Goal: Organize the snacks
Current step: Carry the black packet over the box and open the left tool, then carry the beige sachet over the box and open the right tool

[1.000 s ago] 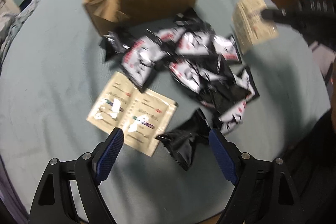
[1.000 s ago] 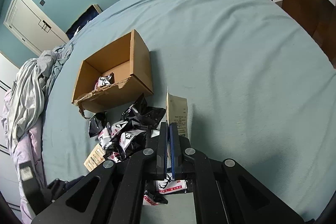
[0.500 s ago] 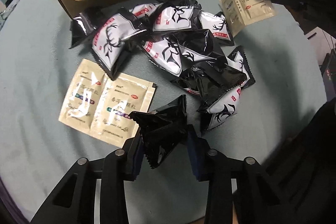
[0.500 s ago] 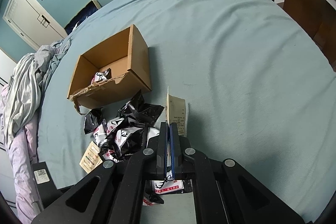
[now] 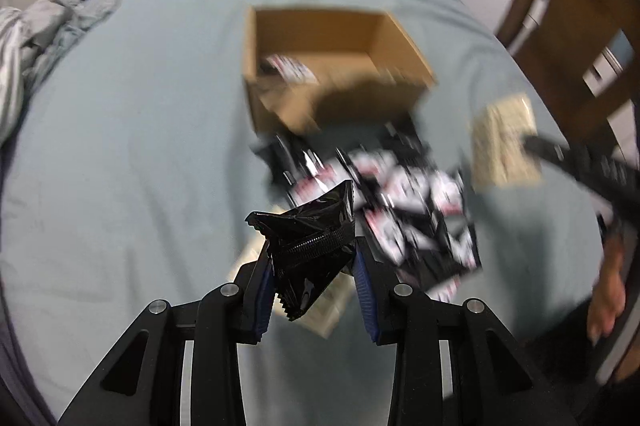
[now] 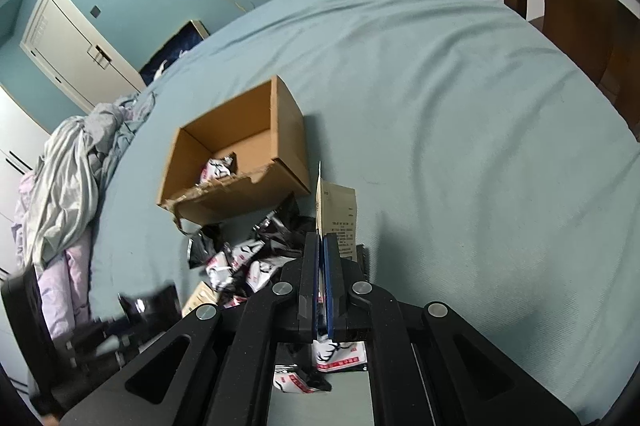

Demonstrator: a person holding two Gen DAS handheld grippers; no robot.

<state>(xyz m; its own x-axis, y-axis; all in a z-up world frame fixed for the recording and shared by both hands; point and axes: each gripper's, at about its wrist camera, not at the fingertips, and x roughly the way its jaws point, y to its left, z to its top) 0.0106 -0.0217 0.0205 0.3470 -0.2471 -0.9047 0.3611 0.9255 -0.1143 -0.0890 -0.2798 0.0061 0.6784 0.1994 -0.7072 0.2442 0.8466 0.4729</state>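
My left gripper (image 5: 312, 260) is shut on a crumpled black snack packet (image 5: 310, 238), held up above the blue bed sheet. Beyond it lies a heap of black-and-white snack packets (image 5: 400, 194), and behind the heap an open cardboard box (image 5: 400, 66) with one packet (image 5: 290, 66) inside. My right gripper (image 6: 321, 240) is shut on a beige sachet (image 6: 338, 210) that stands on edge just right of the box (image 6: 288, 130). The left wrist view shows that sachet (image 5: 504, 142) blurred at the right. Another beige sachet (image 5: 324, 306) lies flat beneath my left gripper.
Crumpled bedding and clothes (image 6: 68, 178) pile up along the left side of the bed. A wooden chair (image 5: 580, 26) stands at the right edge. A person's hand (image 5: 608, 290) shows at the lower right. The far and right parts of the sheet (image 6: 480, 106) are bare.
My left gripper closed on the black packet and lifted it off the sheet, and its view tipped up toward the box. The right gripper stayed still with its sachet.
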